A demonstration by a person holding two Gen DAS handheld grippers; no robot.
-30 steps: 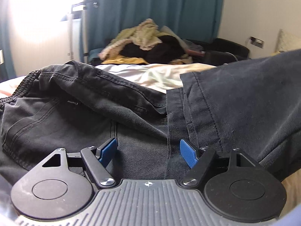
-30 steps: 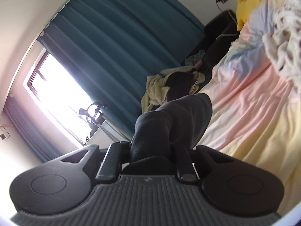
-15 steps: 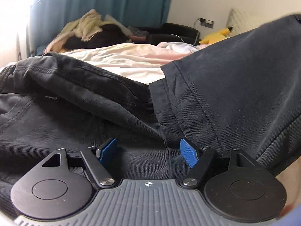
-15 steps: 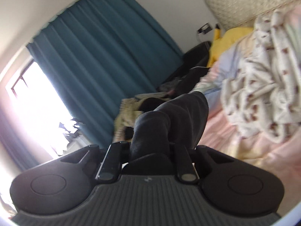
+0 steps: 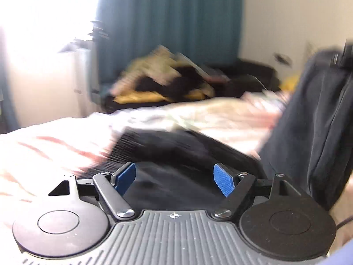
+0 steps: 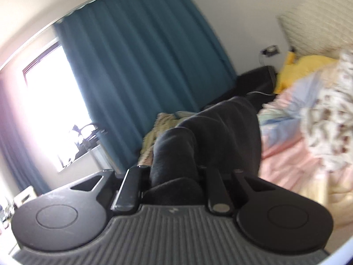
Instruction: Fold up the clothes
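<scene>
the bed (image 5: 55, 145) carries the dark trousers (image 5: 187, 152), whose flat part lies straight ahead of the left gripper (image 5: 174, 177) at twelve o'clock, under and beyond its blue pads (image 5: 124, 176). those pads stand wide apart with nothing pinched between them. from there the cloth climbs to about two o'clock, so its long axis seems to run from low centre up to the right. the raised leg (image 6: 211, 132) ends bunched in the right gripper (image 6: 174, 176), whose fingers are clamped on it. the right hand has the trousers; the left is nearer the flat part.
</scene>
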